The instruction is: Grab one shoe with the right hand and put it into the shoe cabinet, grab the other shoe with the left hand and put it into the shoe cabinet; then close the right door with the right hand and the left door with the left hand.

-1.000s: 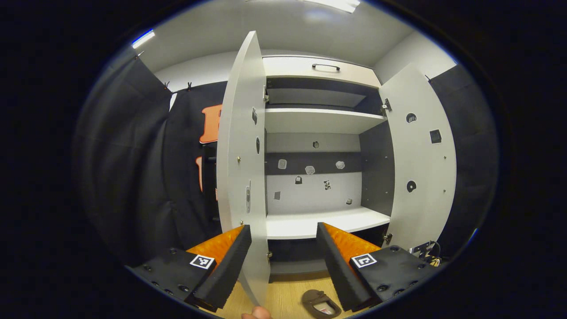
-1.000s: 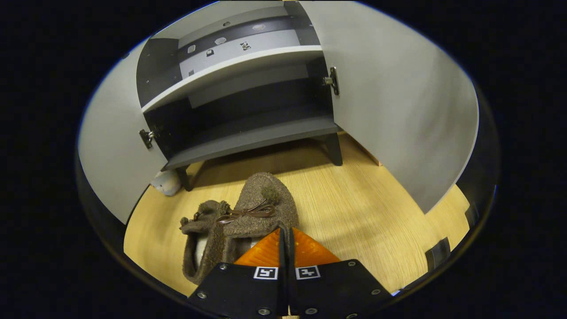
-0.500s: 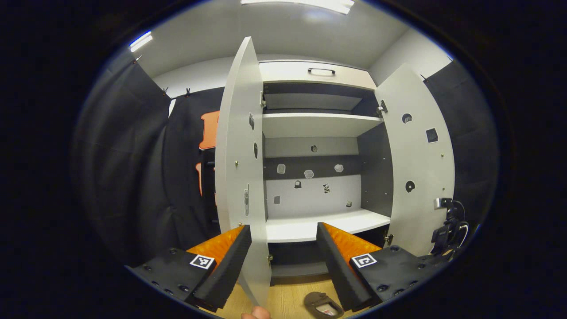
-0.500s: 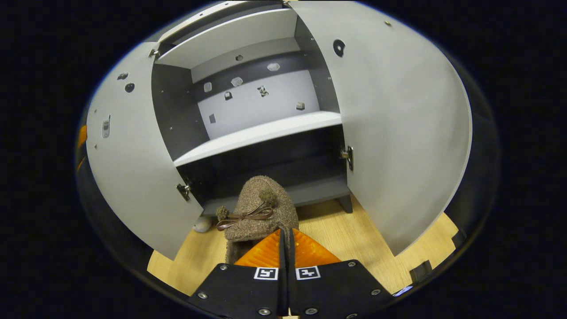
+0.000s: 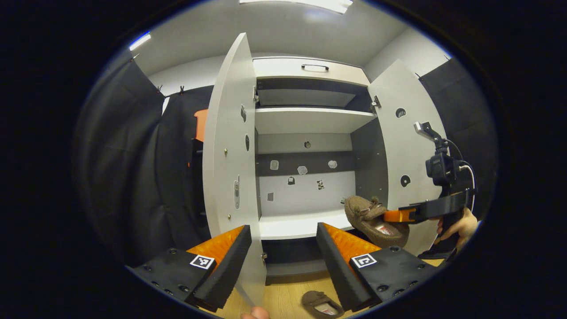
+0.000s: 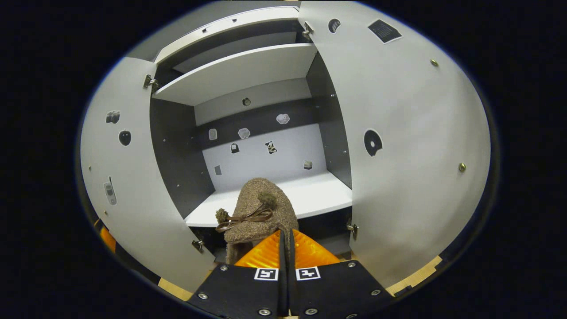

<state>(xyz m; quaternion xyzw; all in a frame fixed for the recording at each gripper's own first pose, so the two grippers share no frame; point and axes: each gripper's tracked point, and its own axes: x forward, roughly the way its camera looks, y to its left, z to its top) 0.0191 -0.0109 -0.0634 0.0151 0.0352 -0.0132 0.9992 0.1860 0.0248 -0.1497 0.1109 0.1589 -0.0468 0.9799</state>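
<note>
My right gripper (image 6: 285, 235) is shut on the heel rim of a brown fuzzy slipper (image 6: 259, 212) with a bow, held in the air in front of the shoe cabinet's white middle shelf (image 6: 319, 195). In the left gripper view the same slipper (image 5: 372, 217) hangs off the right gripper (image 5: 398, 215) by the shelf's right end, with a hand (image 5: 460, 223) behind it. My left gripper (image 5: 283, 261) is open and holds nothing. The other slipper (image 5: 320, 303) lies on the wooden floor below it. Both cabinet doors stand open.
The left door (image 5: 226, 146) stands edge-on close in front of my left gripper. The right door (image 5: 403, 150) swings out just beside the raised slipper. A dark lower compartment (image 5: 292, 257) sits under the white shelf. An upper shelf (image 5: 310, 119) and a drawer with a handle (image 5: 314, 67) are above.
My right gripper has lifted the slipper off the floor to the height of the middle shelf and come into the left gripper view. My left gripper has barely moved.
</note>
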